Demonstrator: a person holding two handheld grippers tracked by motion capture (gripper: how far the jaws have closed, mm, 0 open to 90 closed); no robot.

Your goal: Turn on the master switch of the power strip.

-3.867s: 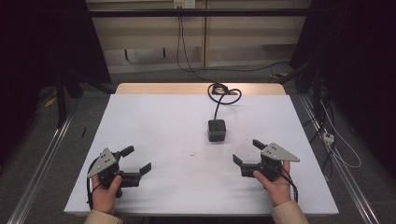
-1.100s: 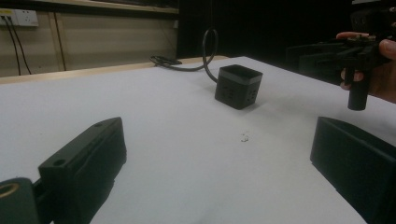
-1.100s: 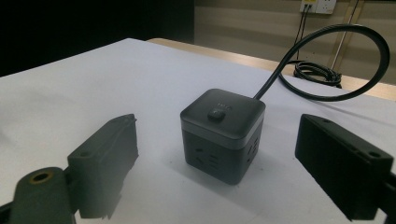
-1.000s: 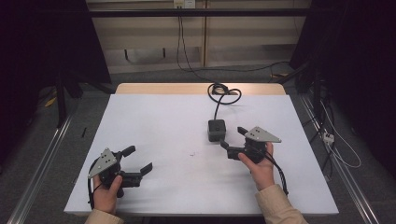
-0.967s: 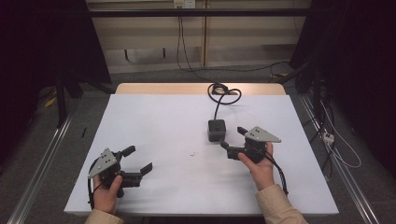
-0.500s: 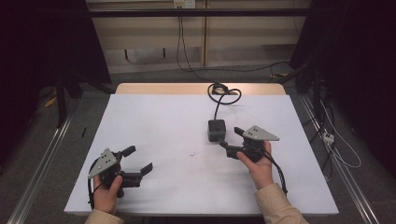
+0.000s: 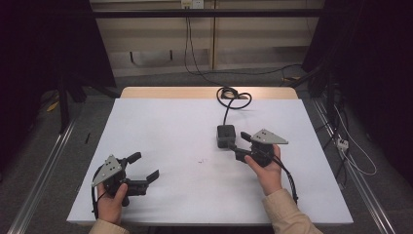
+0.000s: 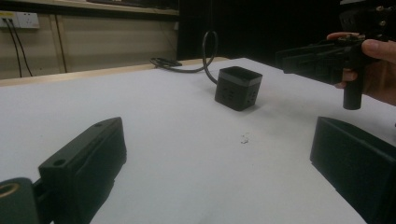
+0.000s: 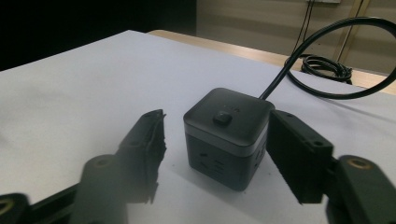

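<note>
Across the white tabletop, a black cube-shaped power block stands right of the middle; everything else sits around it. Its black cord runs from the block's far side to a coil at the far edge of the tabletop. Just beside the block on its near right side, the right gripper is held by a hand, jaws either side of the block. In the right gripper view the jaws have just been closing, one jaw close against the block's side and the other with a gap left, so the block is not clamped. Well away from the block at the near left, the left gripper rests with jaws wide apart and empty.
</note>
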